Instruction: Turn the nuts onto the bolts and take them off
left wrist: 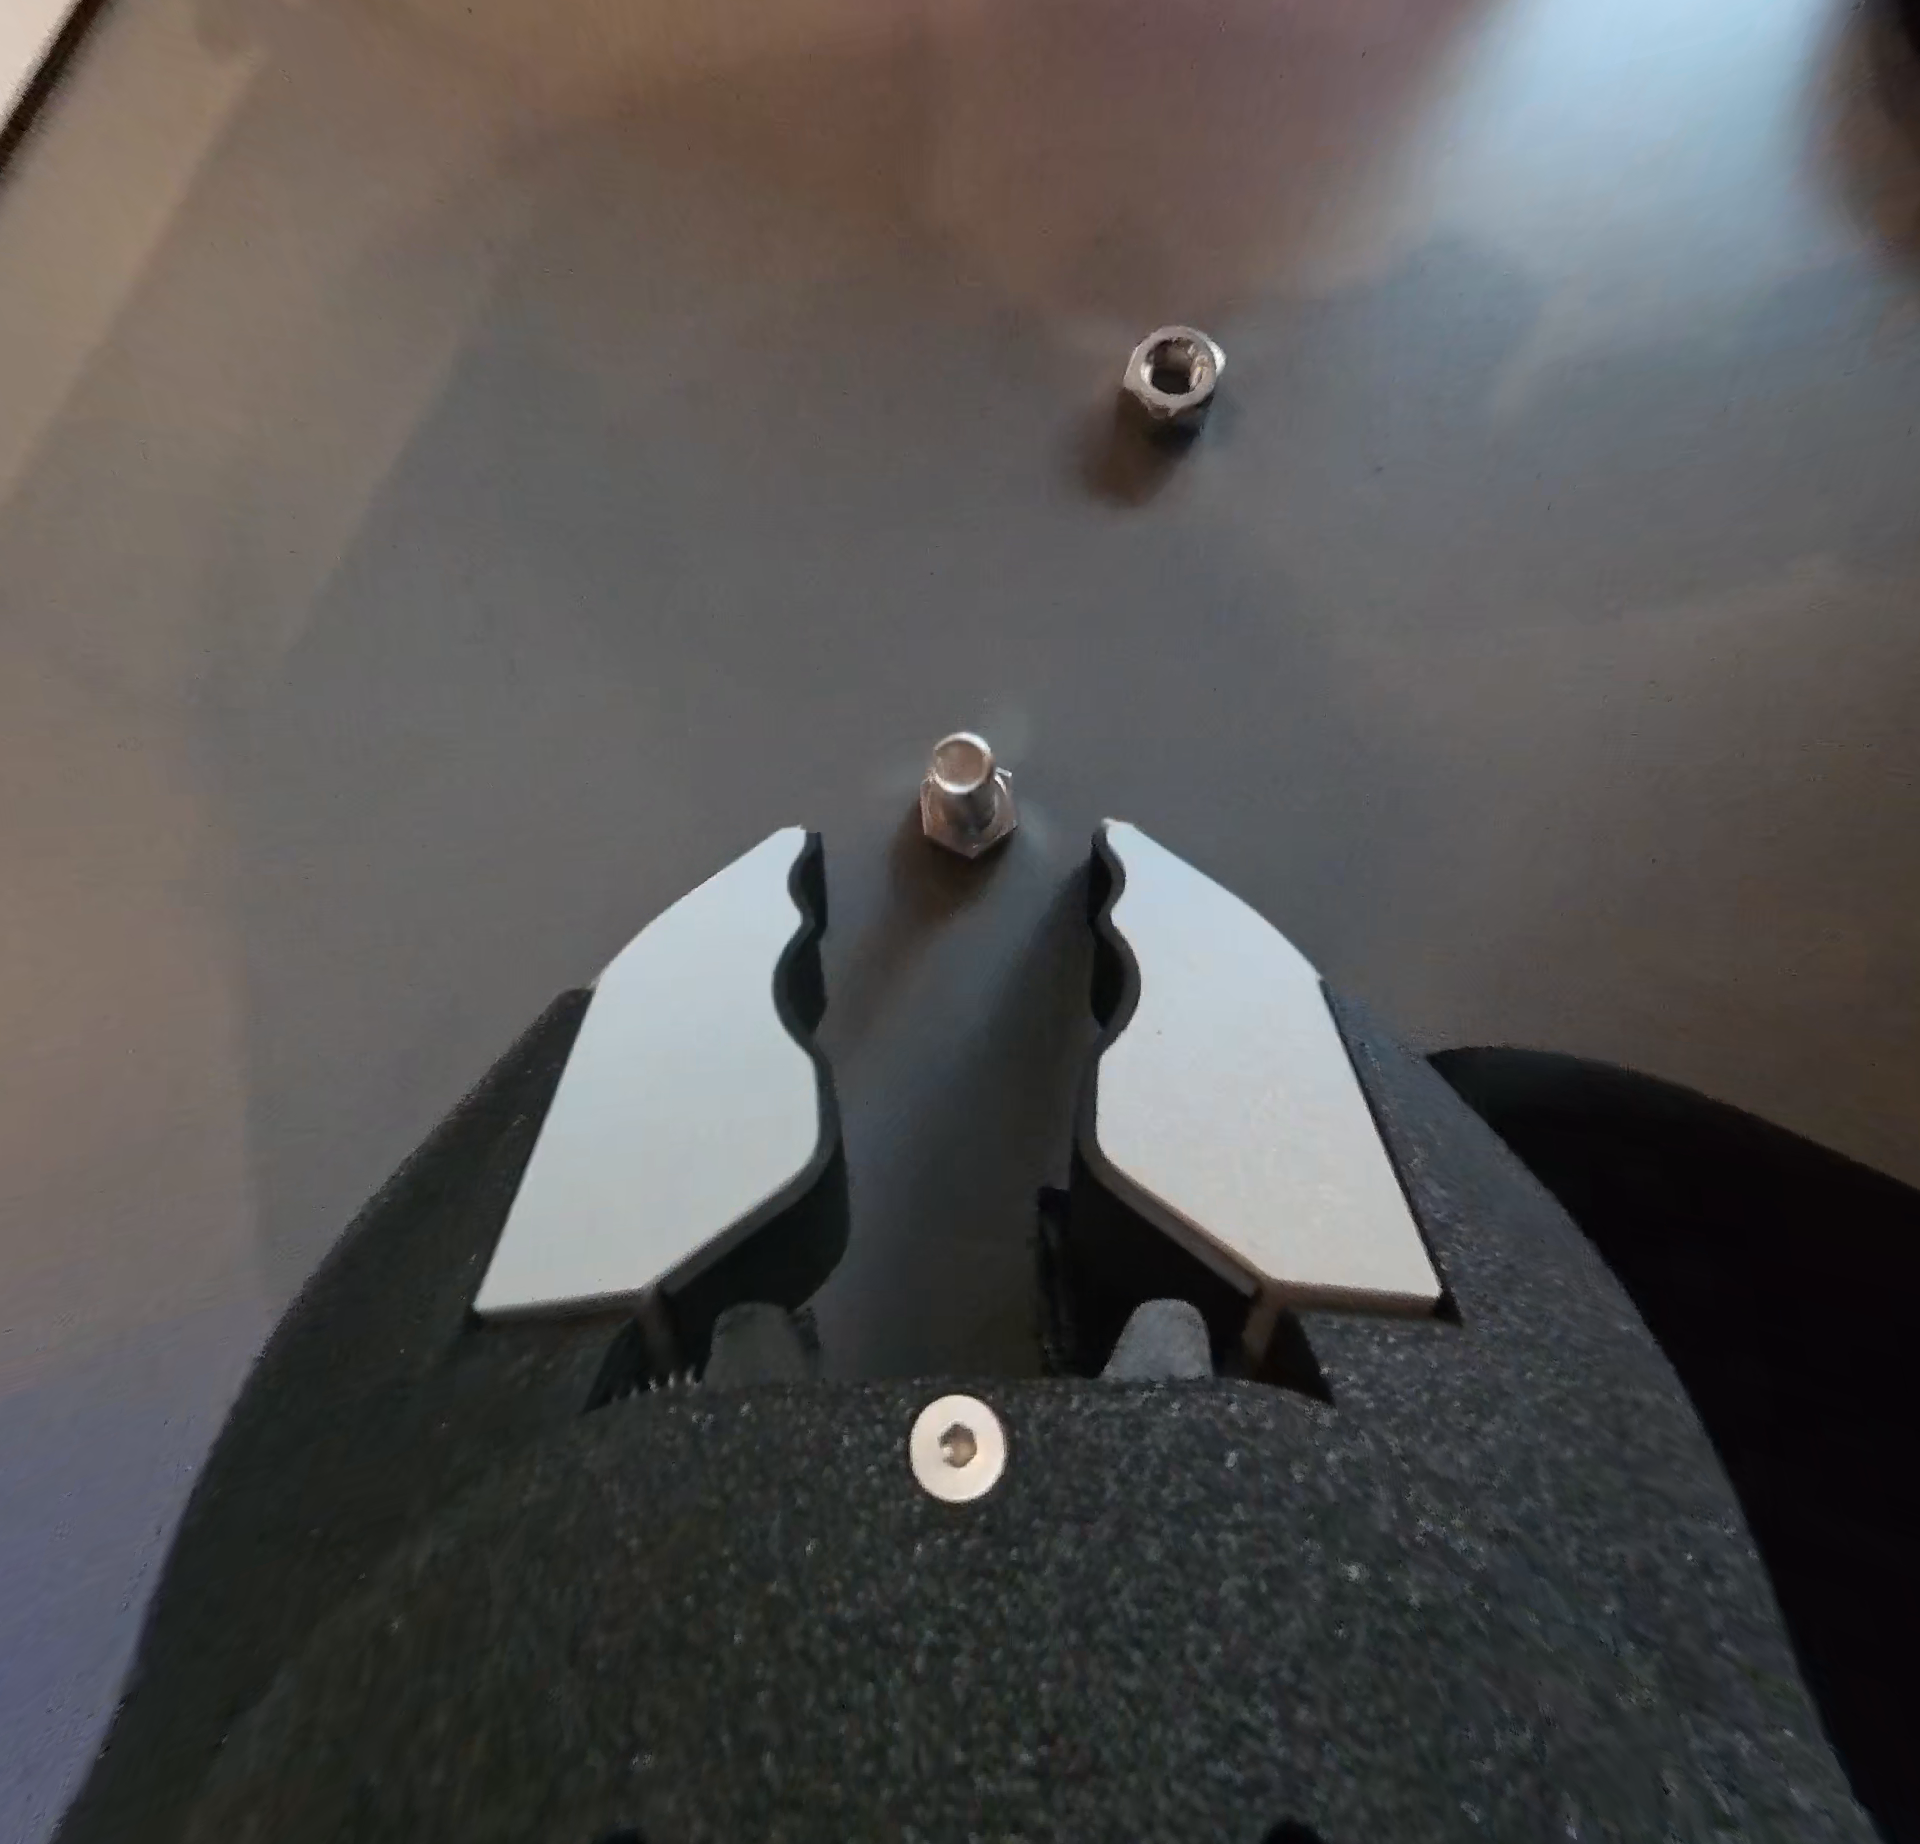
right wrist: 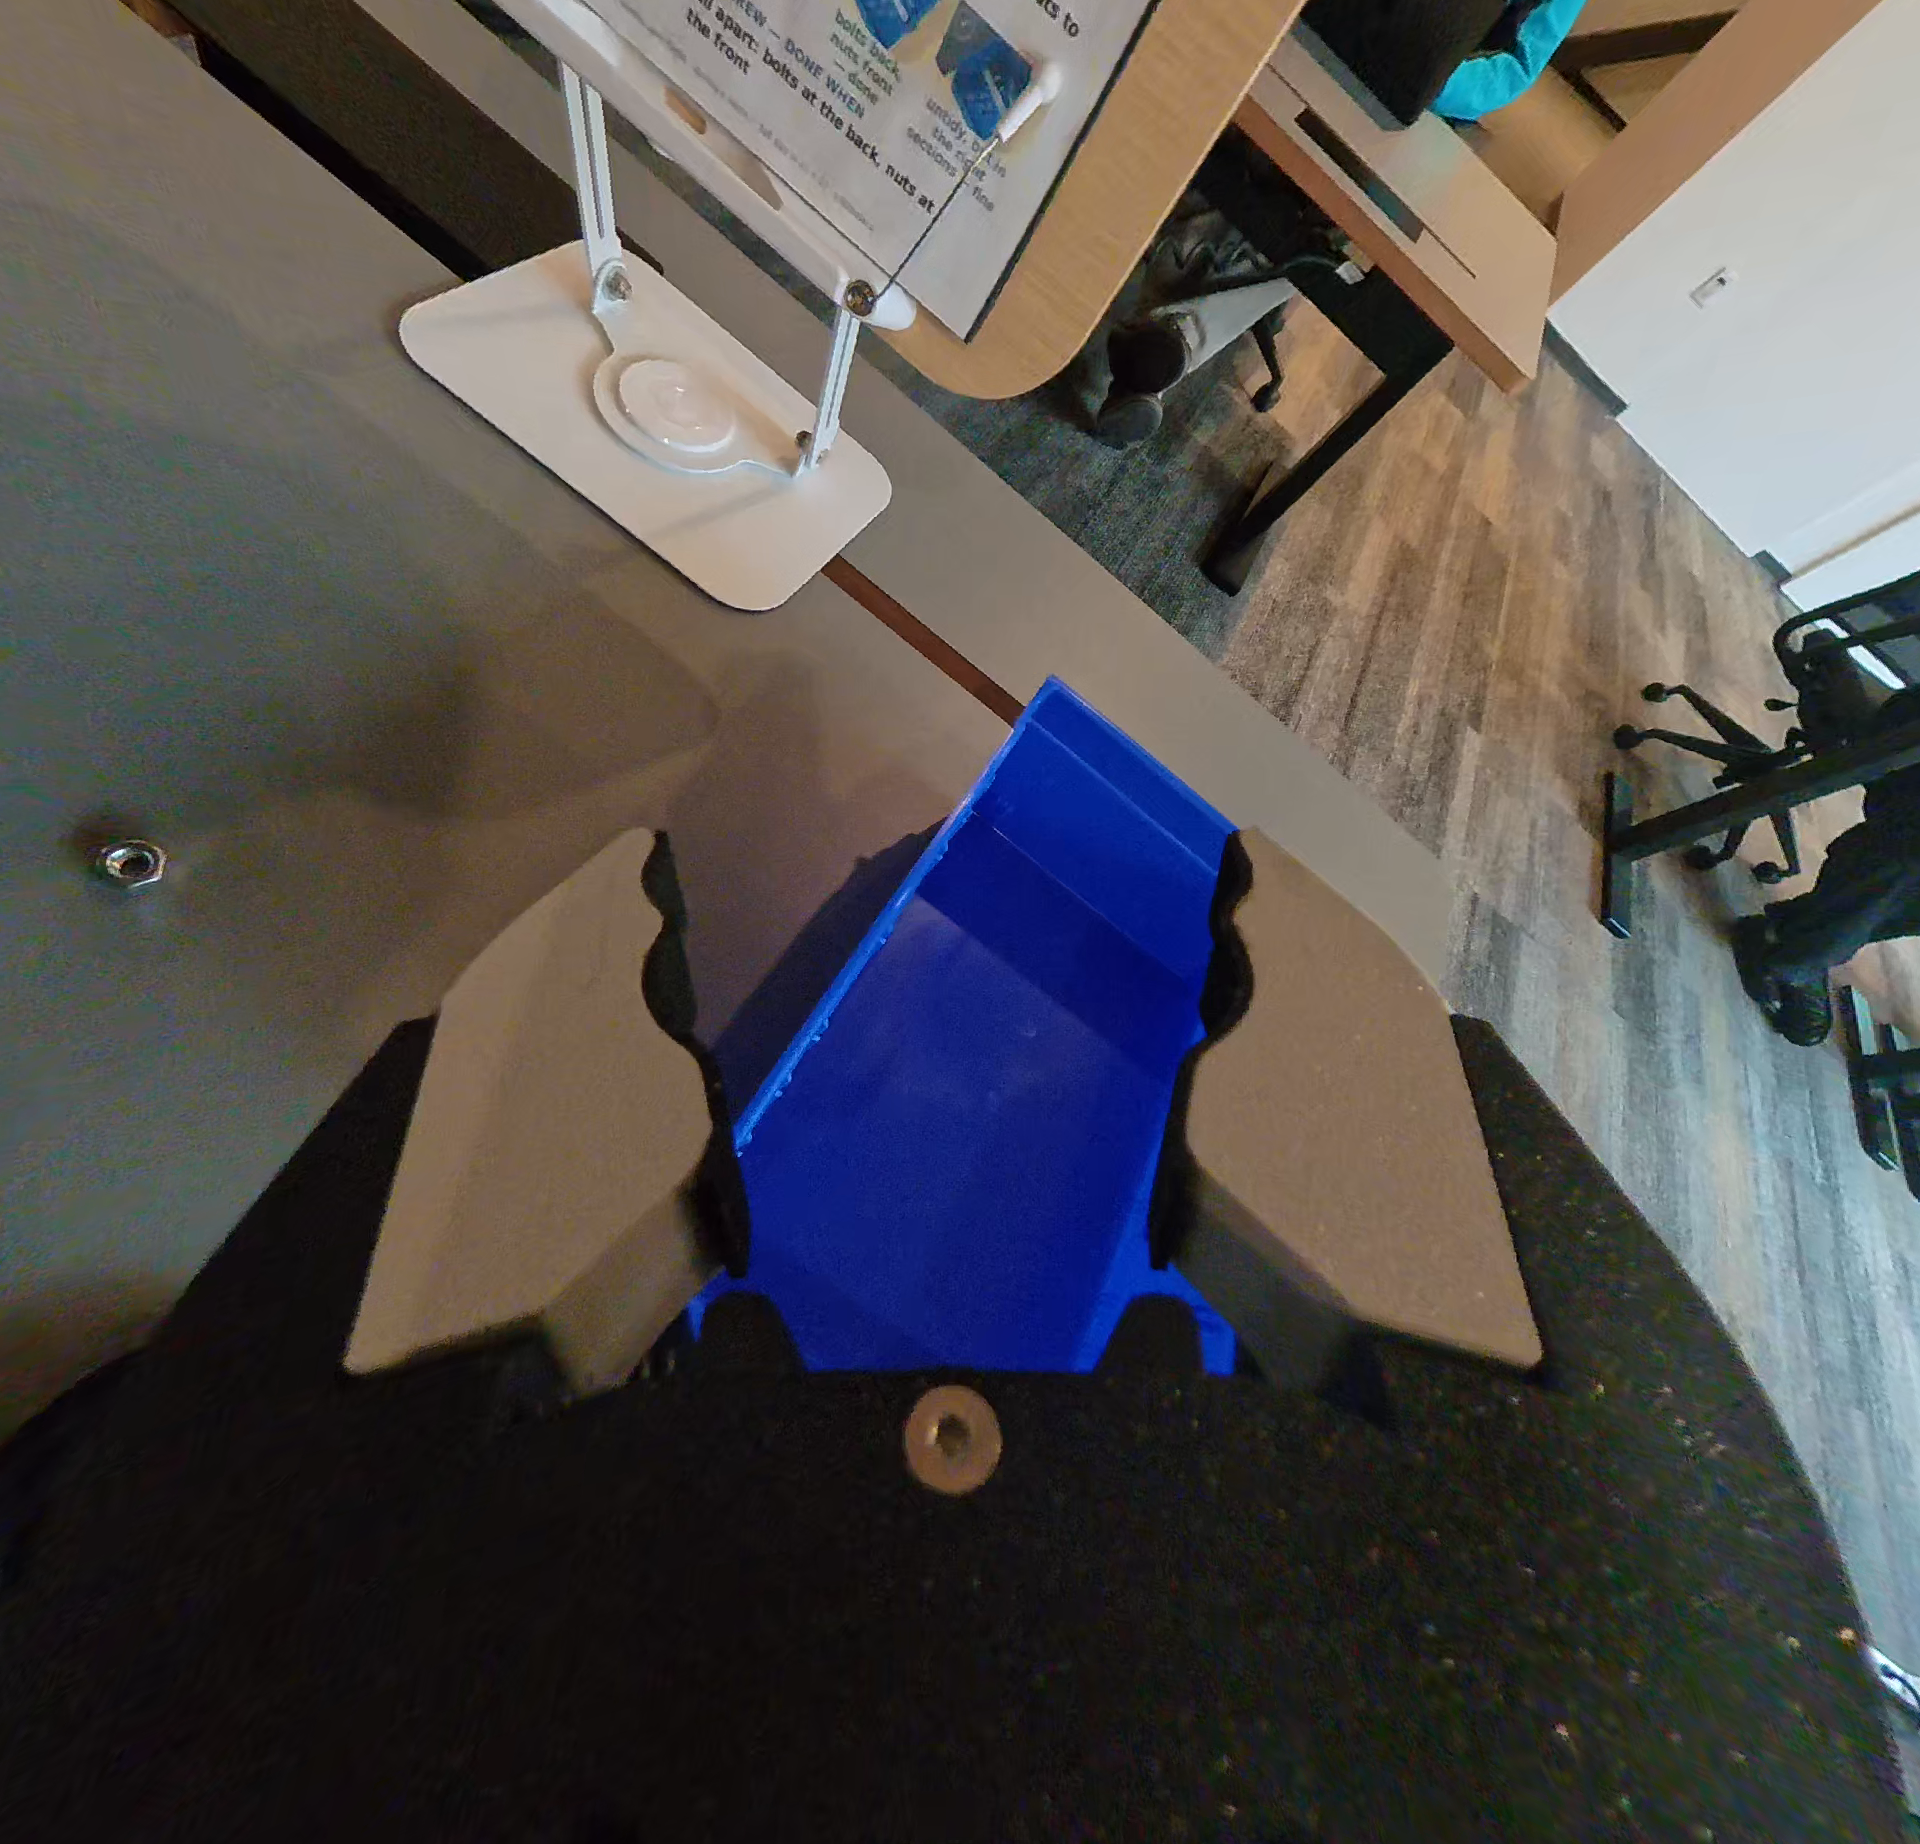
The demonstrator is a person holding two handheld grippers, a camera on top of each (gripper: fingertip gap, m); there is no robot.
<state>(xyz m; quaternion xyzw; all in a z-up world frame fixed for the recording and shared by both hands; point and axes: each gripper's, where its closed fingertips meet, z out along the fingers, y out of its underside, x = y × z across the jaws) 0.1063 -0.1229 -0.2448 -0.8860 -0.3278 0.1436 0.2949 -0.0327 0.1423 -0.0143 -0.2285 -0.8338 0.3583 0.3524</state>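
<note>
A short silver bolt (left wrist: 961, 802) stands on its hex head on the dark grey table, shaft up. My left gripper (left wrist: 956, 844) is open and empty, its fingertips just short of the bolt on either side. A loose silver nut (left wrist: 1172, 379) lies flat farther off to the right; a nut also shows in the right wrist view (right wrist: 132, 862) at the far left. My right gripper (right wrist: 945, 844) is open and empty, held over a blue bin (right wrist: 987, 1046) whose floor looks bare where it shows.
A white stand (right wrist: 665, 444) holding a printed sheet sits on the table beyond the bin. The table edge (right wrist: 1195, 714) runs diagonally right of the bin, with wood floor below. A person in a teal top sits at a far desk. Office chairs stand at right. Some 40 centimeters of space lies between my two pairs of fingers.
</note>
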